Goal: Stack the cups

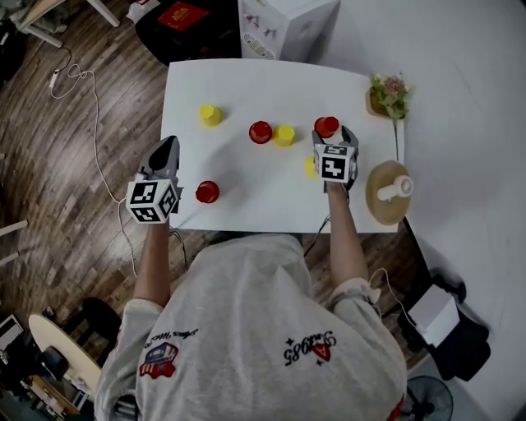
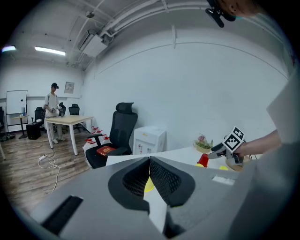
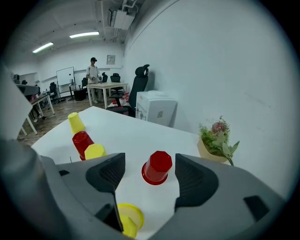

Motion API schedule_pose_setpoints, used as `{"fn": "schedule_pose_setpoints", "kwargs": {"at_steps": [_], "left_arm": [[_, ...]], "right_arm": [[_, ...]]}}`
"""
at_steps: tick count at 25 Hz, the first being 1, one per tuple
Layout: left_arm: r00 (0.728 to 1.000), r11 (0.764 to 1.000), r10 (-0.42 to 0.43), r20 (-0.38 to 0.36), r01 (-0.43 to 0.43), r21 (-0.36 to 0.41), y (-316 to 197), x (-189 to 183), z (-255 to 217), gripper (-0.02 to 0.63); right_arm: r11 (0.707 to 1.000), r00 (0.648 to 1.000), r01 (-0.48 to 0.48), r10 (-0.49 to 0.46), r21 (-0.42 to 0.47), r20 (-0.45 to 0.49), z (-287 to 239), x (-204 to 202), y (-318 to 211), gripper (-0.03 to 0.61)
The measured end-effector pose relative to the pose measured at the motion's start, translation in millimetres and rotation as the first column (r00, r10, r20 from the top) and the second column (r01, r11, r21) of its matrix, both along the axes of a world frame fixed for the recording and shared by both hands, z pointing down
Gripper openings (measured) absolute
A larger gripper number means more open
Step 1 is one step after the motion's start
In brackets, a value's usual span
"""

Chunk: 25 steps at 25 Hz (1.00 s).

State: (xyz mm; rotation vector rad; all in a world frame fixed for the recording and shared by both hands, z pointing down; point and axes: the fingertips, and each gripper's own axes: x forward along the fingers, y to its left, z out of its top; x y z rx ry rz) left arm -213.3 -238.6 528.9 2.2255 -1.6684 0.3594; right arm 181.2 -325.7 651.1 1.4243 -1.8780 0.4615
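Several upturned cups stand on the white table (image 1: 246, 90): a yellow cup (image 1: 210, 115) at the far left, a red cup (image 1: 260, 131) touching a yellow cup (image 1: 284, 136) in the middle, and a lone red cup (image 1: 207, 191) near the front. My right gripper (image 1: 333, 138) is open, its jaws either side of another red cup (image 3: 157, 167) without touching it. A yellow cup (image 3: 126, 218) lies on its side under its left jaw. My left gripper (image 1: 170, 148) hovers over the table's left edge, shut and empty (image 2: 150, 161).
A potted plant (image 1: 389, 94) and a round wooden tray (image 1: 386, 210) with a white object sit at the table's right edge. A white cabinet (image 1: 288, 25) and a black chair (image 2: 121, 131) stand beyond the far edge. A person stands by a distant desk (image 3: 105, 86).
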Motion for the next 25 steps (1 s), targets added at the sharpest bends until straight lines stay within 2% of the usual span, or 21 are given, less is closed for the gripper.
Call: {"fn": "schedule_pose_setpoints", "kwargs": {"at_steps": [3,9,11,13,20,25], "left_arm": [[0.999,0.999,-0.03,0.01,0.03,-0.024,0.7,-7.4,7.7,0.006],[0.997,0.995,-0.069,0.014,0.07,-0.07,9.0,-18.6,26.1,0.006],[0.997,0.994,-0.074,0.015,0.075,-0.077,10.7,-20.7,29.9,0.006],[0.997,0.994,-0.079,0.015,0.08,-0.079,12.4,-23.7,31.8,0.006],[0.997,0.994,-0.078,0.002,0.078,-0.075,16.8,-21.7,32.4,0.006],[0.998,0.995,-0.064,-0.001,0.064,-0.072,20.7,-16.3,32.9,0.006]], "right_arm": [[0.997,1.0,0.003,-0.001,-0.076,0.022,14.5,10.8,-15.7,0.321],[0.989,1.0,0.003,0.0,-0.148,0.025,33.8,22.2,-31.5,0.304],[0.987,1.0,-0.001,0.003,-0.16,0.015,39.6,24.6,-31.4,0.28],[0.987,1.0,0.003,-0.003,-0.161,-0.003,41.1,23.9,-30.5,0.213],[0.985,0.993,0.119,-0.12,-0.124,-0.005,17.8,-7.3,-20.7,0.21],[0.956,0.981,0.191,-0.195,-0.221,0.002,34.9,-22.0,5.8,0.21]]}}
